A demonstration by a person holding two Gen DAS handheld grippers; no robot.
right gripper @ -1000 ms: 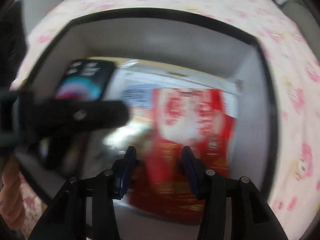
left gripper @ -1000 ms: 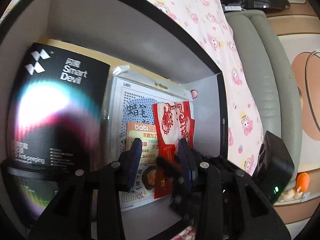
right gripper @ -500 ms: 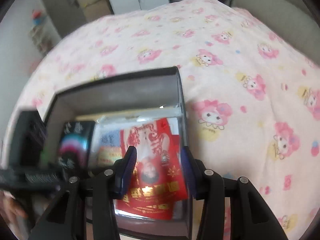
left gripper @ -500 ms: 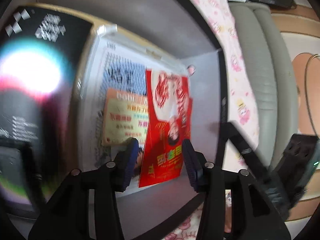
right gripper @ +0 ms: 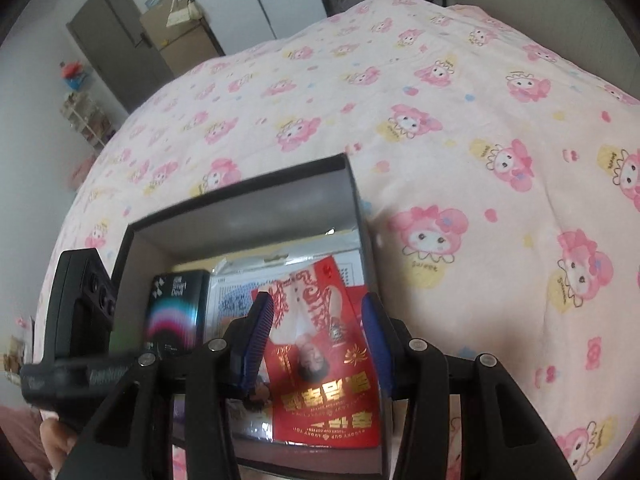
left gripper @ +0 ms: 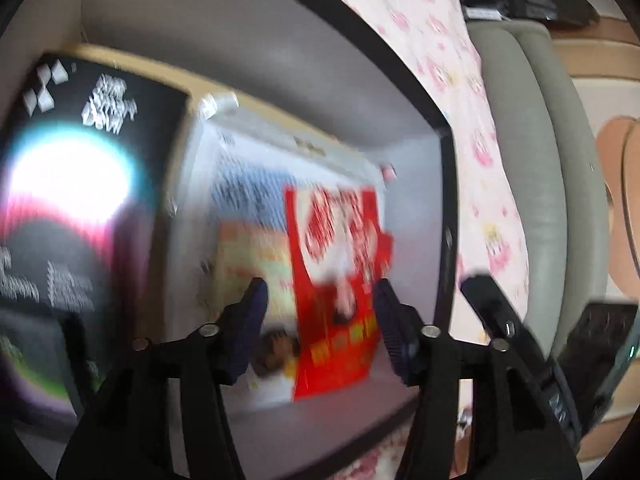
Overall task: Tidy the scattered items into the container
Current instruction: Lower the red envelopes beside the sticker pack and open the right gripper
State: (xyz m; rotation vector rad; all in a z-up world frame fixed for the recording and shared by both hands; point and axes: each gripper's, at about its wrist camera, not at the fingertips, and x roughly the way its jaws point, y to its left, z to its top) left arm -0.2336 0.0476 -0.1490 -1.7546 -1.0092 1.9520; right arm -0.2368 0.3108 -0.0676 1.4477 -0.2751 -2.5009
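Bedding (right gripper: 460,128) with pink cartoon prints fills only our right wrist view; our left one (blurred) shows mostly box interior. Both our hand-held grippers, left (left gripper: 320,320) and right (right gripper: 318,340), hover spread and empty above the black box (right gripper: 240,204), which holds a red packet (right gripper: 324,384), black carton (right gripper: 174,312) and white package (left gripper: 248,184).
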